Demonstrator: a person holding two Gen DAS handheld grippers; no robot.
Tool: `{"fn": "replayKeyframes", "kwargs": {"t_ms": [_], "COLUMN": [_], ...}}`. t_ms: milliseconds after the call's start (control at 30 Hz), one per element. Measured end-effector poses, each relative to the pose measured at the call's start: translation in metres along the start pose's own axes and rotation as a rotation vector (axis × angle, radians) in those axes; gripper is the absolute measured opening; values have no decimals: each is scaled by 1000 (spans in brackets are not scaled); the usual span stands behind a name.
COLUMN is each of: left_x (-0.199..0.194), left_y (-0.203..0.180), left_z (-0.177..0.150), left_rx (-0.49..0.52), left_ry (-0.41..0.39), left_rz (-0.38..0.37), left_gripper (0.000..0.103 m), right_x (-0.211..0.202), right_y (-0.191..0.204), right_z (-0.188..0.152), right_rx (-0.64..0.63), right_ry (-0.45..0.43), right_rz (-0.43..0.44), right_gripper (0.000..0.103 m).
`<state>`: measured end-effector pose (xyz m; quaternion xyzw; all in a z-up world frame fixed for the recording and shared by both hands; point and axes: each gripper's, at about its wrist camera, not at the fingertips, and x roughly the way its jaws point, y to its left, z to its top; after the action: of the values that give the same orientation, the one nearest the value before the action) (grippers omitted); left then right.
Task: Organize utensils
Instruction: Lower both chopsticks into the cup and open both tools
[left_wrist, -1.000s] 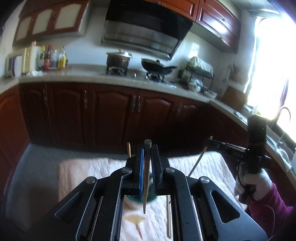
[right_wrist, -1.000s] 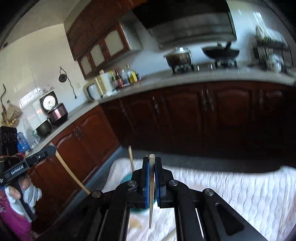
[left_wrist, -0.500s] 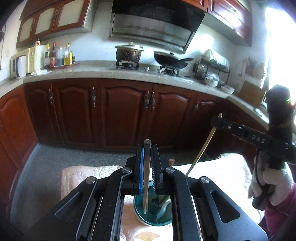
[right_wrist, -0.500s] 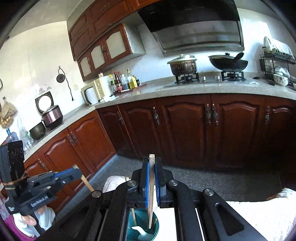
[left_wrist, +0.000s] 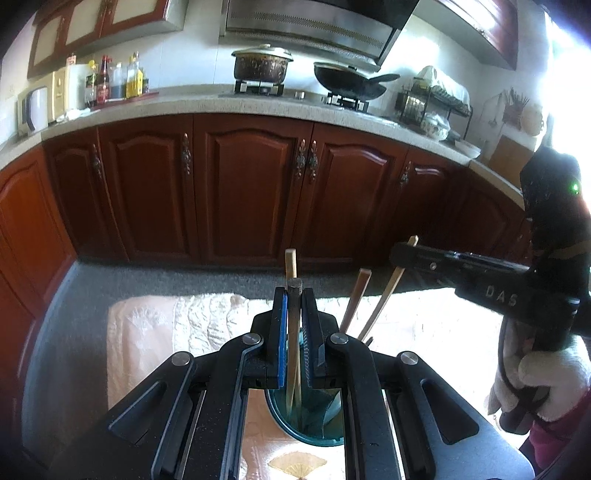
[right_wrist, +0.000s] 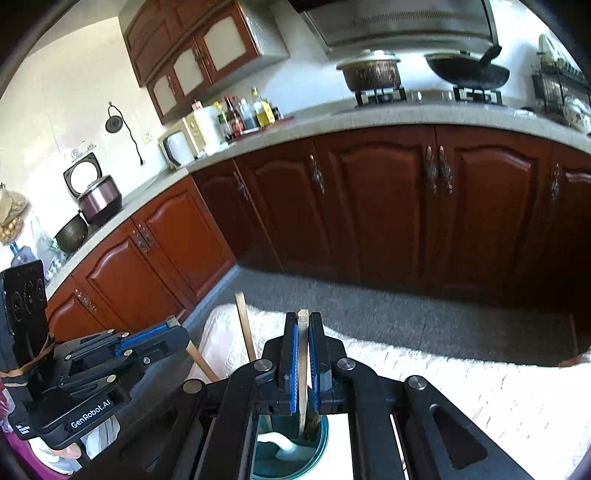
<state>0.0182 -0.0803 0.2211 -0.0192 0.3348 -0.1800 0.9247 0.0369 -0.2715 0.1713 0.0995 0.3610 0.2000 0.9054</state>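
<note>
A teal cup (left_wrist: 306, 424) stands on the cloth-covered table (left_wrist: 155, 332), directly under both grippers. My left gripper (left_wrist: 294, 291) is shut on a wooden chopstick (left_wrist: 293, 354) whose lower end reaches into the cup. My right gripper (right_wrist: 303, 317) is shut on another chopstick (right_wrist: 303, 369), which also dips into the cup (right_wrist: 317, 443). In the left wrist view the right gripper (left_wrist: 404, 253) comes in from the right with its slanted chopstick (left_wrist: 384, 295). Two more chopsticks (left_wrist: 356, 295) lean in the cup. A white spoon (right_wrist: 277, 441) lies inside it.
The table's far edge (right_wrist: 406, 343) drops to a grey floor (left_wrist: 184, 273). Dark red cabinets (left_wrist: 251, 192) and a counter with a pot (left_wrist: 261, 66), a wok and a dish rack stand beyond. A white-gloved hand (left_wrist: 546, 376) holds the right gripper.
Both grippers have come down over the teal cup with their chopsticks. The chopsticks' lower ends now reach into the cup, and the two grippers stand closer together.
</note>
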Motion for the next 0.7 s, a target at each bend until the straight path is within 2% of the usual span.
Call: {"fn": "replayKeyframes", "kwargs": {"t_ms": [200,233,267,300,533,700], "left_x": [-1,-1,-1,0,1,-6], "left_y": [0,0,0,1,3,0], "left_z": [0,1,0,1,-3,-7], "left_rx": [-8,-10,-15,-20,-23,-16], "left_ry": [-1,2,7,10,27,14], "left_rz": [9,10,8,7,23,36], "left_gripper": [6,6,6,6,9,32], "right_x": [3,3,3,3,0,-4], "right_y": [-10,-12,-13,-13,-12,-11], "right_z": [-4,-4,-6,-7,-17,-20], "right_rx": [43,49,53,55,53,53], "right_ry": [17,24,27,28,46,46], "right_rz": [27,26,25,26,27,22], "right_gripper": [7,15,30,35,36,36]}}
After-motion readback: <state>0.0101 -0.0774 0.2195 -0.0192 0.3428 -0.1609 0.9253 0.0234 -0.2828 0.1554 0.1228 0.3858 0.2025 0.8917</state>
